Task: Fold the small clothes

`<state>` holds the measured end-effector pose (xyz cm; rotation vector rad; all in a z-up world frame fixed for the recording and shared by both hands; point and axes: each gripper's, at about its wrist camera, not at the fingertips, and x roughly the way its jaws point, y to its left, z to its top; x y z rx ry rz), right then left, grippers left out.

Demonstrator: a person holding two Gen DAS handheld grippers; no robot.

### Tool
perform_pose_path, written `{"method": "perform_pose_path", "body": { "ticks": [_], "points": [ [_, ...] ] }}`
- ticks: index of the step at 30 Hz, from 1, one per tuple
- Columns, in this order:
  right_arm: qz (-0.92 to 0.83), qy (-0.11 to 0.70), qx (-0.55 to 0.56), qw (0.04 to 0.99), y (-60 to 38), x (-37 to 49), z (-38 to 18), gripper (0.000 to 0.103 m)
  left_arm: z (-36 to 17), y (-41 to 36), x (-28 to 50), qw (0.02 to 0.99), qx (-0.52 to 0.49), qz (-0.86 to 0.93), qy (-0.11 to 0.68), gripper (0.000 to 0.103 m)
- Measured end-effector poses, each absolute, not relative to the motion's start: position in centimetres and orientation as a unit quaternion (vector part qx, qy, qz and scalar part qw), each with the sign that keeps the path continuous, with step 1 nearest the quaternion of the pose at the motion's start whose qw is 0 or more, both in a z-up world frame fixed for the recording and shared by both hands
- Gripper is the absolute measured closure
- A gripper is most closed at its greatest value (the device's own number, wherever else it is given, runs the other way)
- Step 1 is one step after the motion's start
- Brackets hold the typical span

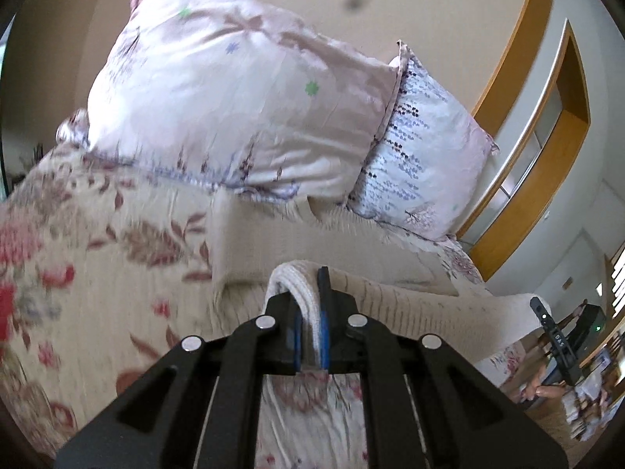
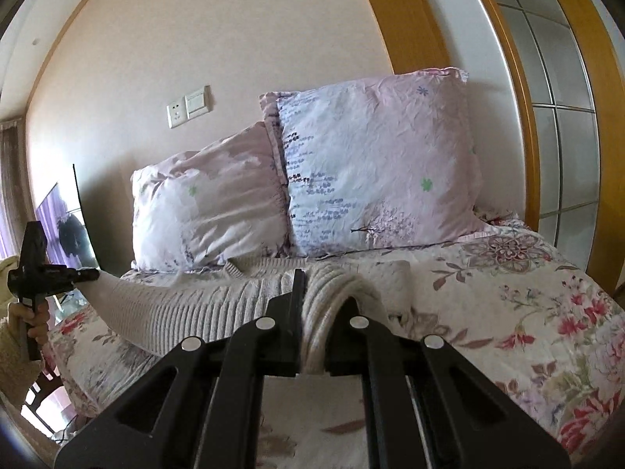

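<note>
Above a floral bedspread (image 2: 527, 312), the left gripper (image 1: 310, 305) and right gripper (image 2: 324, 305) each clamp tight on a cream knit sweater (image 2: 203, 305) (stretched between them) before two pillows (image 2: 375, 164).

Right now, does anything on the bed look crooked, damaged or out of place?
Nothing is damaged or spilled. The cream knit sweater hangs stretched between the left gripper and right gripper, with one part still lying on the floral bedspread. The pillows lean unevenly.

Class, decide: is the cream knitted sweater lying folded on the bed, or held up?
Held up: left gripper and right gripper each pinch the sweater, stretched between them.
</note>
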<state>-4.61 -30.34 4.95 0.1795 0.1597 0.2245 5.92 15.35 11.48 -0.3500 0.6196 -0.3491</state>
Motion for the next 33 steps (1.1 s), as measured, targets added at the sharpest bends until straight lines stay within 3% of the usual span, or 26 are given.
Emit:
{"method": "perform_pose_path", "body": {
  "ticks": [10,19,23,24,26,29,31,33],
  "points": [
    [0.117,0.087,0.130,0.981,-31.1,4.0,8.1,0.096,13.0,14.8,15.9,0.925,-0.188,-0.145,0.297,0.097],
    [0.067,0.270,0.270,0.922,-33.8,17.4,0.1,0.095,4.1,14.8,26.6,0.867,-0.271,-0.107,0.405,0.097],
    [0.049,0.295,0.277,0.913,-33.7,20.1,-0.6,0.094,2.3,15.2,28.1,0.849,-0.300,-0.102,0.423,0.095],
    [0.050,0.295,0.285,0.910,-33.9,20.7,-0.6,0.090,2.0,15.3,28.5,0.843,-0.312,-0.103,0.427,0.091],
    [0.057,0.296,0.312,0.901,-34.4,22.4,-0.2,0.078,2.1,15.4,28.9,0.837,-0.328,-0.102,0.425,0.069],
    [0.057,0.287,0.329,0.898,-34.9,23.1,0.7,0.070,3.7,16.3,28.9,0.849,-0.339,-0.088,0.395,0.048],
    [0.052,0.272,0.319,0.906,-35.1,22.1,1.4,0.063,5.2,16.9,28.0,0.862,-0.329,-0.090,0.375,0.047],
    [0.044,0.267,0.304,0.913,-35.5,20.5,1.5,0.063,6.0,17.2,27.2,0.870,-0.311,-0.090,0.372,0.047]
  ]
}}
